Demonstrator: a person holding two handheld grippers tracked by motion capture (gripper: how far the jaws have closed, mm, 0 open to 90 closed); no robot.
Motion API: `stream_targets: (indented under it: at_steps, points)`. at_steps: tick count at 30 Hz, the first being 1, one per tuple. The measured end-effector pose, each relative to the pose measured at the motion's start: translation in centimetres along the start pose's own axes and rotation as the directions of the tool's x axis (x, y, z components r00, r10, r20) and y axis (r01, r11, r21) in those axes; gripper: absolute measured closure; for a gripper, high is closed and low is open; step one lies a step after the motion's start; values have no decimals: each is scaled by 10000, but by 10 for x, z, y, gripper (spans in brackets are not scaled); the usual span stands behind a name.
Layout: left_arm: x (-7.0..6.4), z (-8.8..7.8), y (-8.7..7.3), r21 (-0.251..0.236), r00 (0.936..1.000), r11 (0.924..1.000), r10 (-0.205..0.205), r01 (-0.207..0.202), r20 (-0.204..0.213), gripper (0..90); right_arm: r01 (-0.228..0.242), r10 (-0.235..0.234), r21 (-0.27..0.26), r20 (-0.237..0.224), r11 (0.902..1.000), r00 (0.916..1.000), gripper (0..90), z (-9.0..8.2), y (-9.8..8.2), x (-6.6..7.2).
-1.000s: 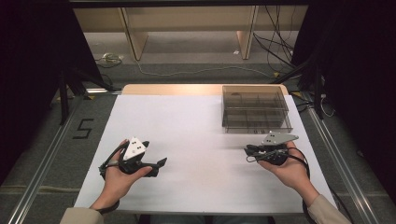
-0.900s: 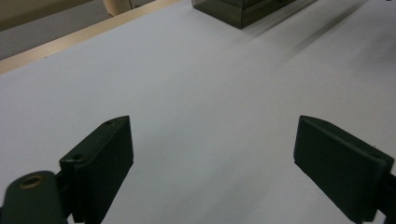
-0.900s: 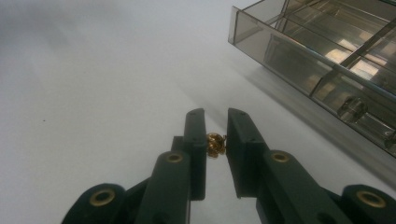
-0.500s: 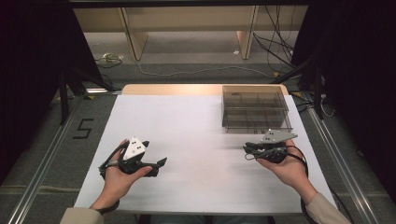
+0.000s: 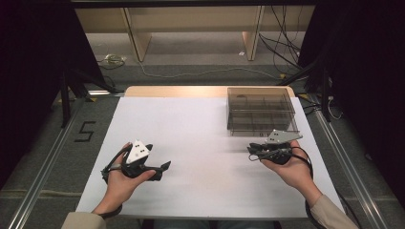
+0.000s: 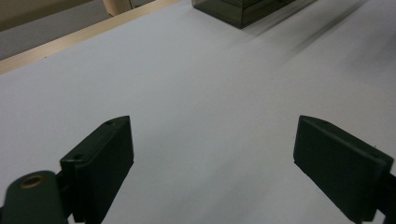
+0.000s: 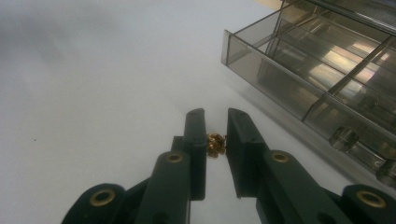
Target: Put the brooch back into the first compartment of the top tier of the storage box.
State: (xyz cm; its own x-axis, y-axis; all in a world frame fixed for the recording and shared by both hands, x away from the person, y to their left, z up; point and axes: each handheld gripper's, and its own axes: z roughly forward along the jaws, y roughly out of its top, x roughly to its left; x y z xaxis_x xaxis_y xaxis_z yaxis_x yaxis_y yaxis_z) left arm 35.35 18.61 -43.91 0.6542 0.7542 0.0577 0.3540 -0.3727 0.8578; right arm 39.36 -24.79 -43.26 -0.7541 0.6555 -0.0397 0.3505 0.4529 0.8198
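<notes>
While pinched: gold bead (image 7: 215, 144) (between jaws)

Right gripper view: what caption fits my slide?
Right gripper pinches a small gold bead beside a smoky clear box.

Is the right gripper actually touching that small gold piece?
Touching. The right gripper view shows the small gold piece pinched between both jaws of the right gripper.

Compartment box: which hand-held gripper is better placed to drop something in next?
Right. The right hand-held gripper is clamped on a small gold piece, with the smoky compartment box just ahead. The left hand-held gripper is open over bare table, farther away.
</notes>
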Motion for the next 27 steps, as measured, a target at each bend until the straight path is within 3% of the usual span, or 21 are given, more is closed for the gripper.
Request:
stream_targets:
  at_steps: [27]
  points:
    - [0,1,0,12,10000,10000,-18,18,-5,123,-114,115,-69,22,9999,9999,792,5,7,-3]
